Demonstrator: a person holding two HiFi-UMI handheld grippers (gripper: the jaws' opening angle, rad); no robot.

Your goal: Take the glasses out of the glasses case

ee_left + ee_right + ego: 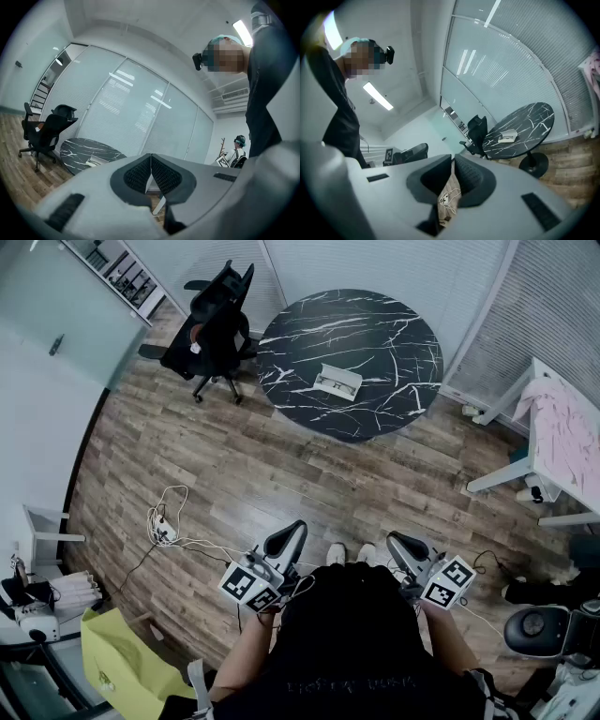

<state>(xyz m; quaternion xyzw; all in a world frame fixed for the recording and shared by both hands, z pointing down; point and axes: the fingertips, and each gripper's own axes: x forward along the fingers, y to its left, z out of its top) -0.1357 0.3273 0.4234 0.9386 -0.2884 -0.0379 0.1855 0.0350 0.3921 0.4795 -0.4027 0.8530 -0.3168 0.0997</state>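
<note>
While both are held close to the body, left claw (284, 542) and right claw (406, 547) are pinched together, nothing betw. them. Well apart, across wood floor (281, 474), glasses case (337, 382) lies mid round black marble counter (394, 329): pale, boxy, open or not can't tell. Prob. light, rigid shell; glasses likely fragile, take by frame, not lenses.

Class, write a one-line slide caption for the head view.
Left gripper and right gripper, jaws shut, held far from the glasses case on the round marble table.
</note>
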